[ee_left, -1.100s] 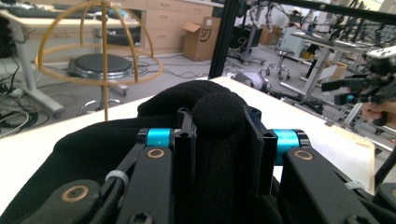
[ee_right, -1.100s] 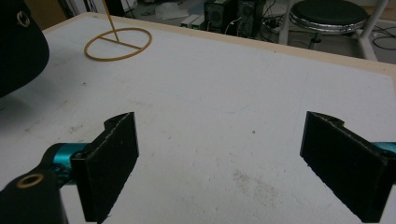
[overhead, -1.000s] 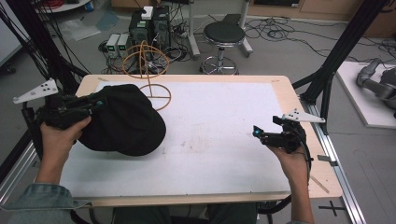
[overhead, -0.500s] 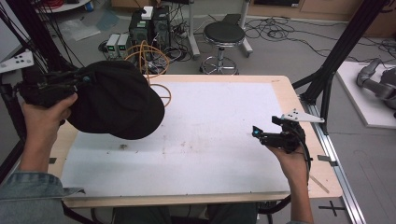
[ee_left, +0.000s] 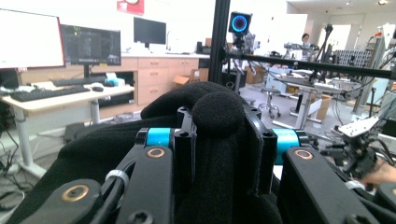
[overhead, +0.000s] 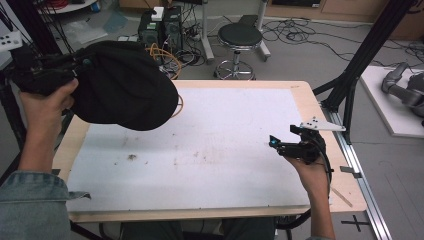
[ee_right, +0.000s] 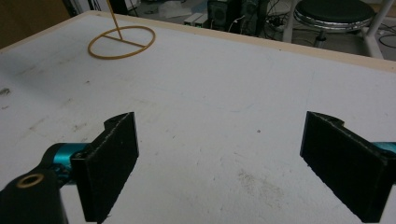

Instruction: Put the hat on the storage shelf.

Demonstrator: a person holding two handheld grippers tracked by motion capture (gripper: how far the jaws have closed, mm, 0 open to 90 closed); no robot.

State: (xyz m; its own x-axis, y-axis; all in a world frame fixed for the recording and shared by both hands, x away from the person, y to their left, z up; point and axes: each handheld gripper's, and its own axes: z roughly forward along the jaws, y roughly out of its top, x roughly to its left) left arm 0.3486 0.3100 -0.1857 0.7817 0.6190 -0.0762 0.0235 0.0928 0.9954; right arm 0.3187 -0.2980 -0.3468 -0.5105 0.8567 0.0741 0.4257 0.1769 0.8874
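A black cloth hat point(overhead: 125, 90) hangs in the air over the table's far left corner. My left gripper point(overhead: 82, 62) is shut on its edge. In the left gripper view the black fabric point(ee_left: 93, 149) bulges up between the jaws of that gripper point(ee_left: 219, 135). An orange wire stand point(overhead: 172, 60) with a ring base point(ee_right: 122, 41) rises at the far left of the table, partly hidden behind the hat. My right gripper point(overhead: 274, 143) rests low at the table's right side, open with nothing between its pads point(ee_right: 112, 163).
The white table top point(overhead: 225, 150) has a wooden rim and a few dirt marks. A black frame post point(overhead: 360, 65) rises beside the right edge. A stool point(overhead: 240, 37) and computer cases point(overhead: 160, 27) stand on the floor beyond the far edge.
My left gripper has lifted the black hat off the table, up and toward the far left. The right gripper has stayed where it was.
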